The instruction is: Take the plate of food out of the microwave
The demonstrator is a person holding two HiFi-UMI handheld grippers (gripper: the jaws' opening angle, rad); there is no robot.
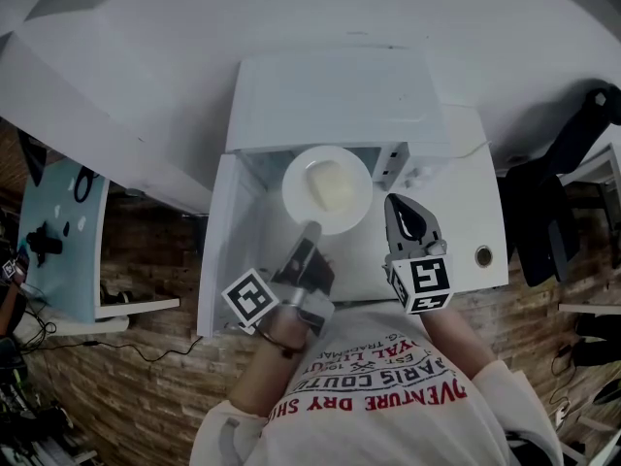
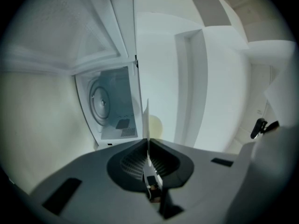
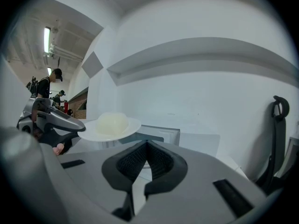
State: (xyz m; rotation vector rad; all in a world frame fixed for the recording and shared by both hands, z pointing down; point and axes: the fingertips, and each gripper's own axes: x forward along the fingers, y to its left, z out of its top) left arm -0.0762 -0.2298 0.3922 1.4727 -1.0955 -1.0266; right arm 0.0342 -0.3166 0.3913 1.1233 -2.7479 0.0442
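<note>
Head view, grip: the left gripper (image 1: 310,233) has its fingers clamped on the near rim of the plate (image 1: 296,175). The food (image 1: 330,184) sits just beyond them, in front of the open microwave (image 1: 340,95).
Head view, right side: the right gripper (image 1: 398,212) is just beside the plate's right rim and apart from it.
Head view, writing: the shirt (image 1: 388,396) print is upside down and partly reads "PARIS COUT"; the rest is unclear. The marker cubes carry patterns only.
Left gripper view, risk: the plate (image 2: 147,120) shows edge-on between the fingers, pinched at one thin rim. I judge that a wrist roll or quick swing could tip it and slide the food off.
Left gripper view, surroundings: the empty cavity (image 2: 117,106) lies beyond and left of the fingers.
Right gripper view, risk: the fingers are together on nothing, and the plate (image 3: 128,125) hangs up-left of them, so its far side has no support. No writing can be read.
</note>
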